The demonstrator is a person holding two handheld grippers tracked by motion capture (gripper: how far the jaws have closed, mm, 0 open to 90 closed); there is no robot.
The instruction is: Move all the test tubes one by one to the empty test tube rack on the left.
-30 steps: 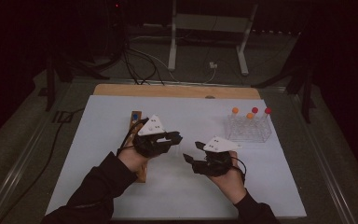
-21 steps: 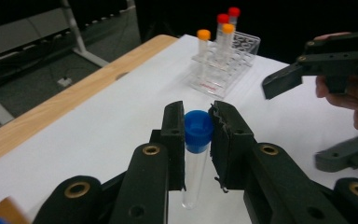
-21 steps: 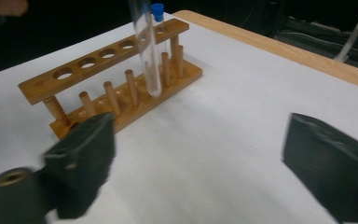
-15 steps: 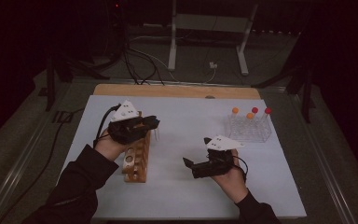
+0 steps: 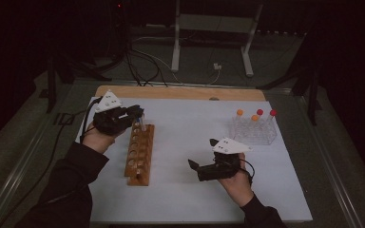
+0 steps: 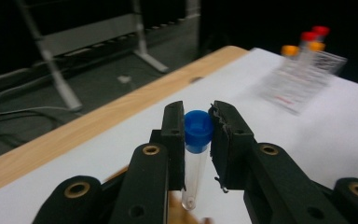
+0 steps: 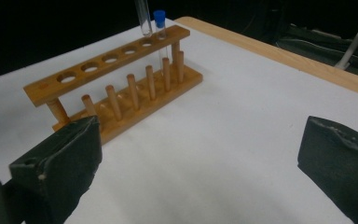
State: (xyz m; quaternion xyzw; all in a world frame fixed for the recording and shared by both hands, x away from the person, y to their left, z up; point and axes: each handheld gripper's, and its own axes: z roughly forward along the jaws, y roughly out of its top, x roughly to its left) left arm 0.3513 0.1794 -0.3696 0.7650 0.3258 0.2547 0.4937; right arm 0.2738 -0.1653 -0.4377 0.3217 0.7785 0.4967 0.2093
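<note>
— Status?
— One tube seated at rack far end, twelve o'clock. Left gripper clamped on second tube, poised above the next hole.
— Right gripper?
— Jaws wide apart, idle at four o'clock. Other holes still empty.

Left gripper fingers pinch tube above far end of wooden rack. Right gripper fingers spread, nothing between; clear rack well beyond them.
</note>
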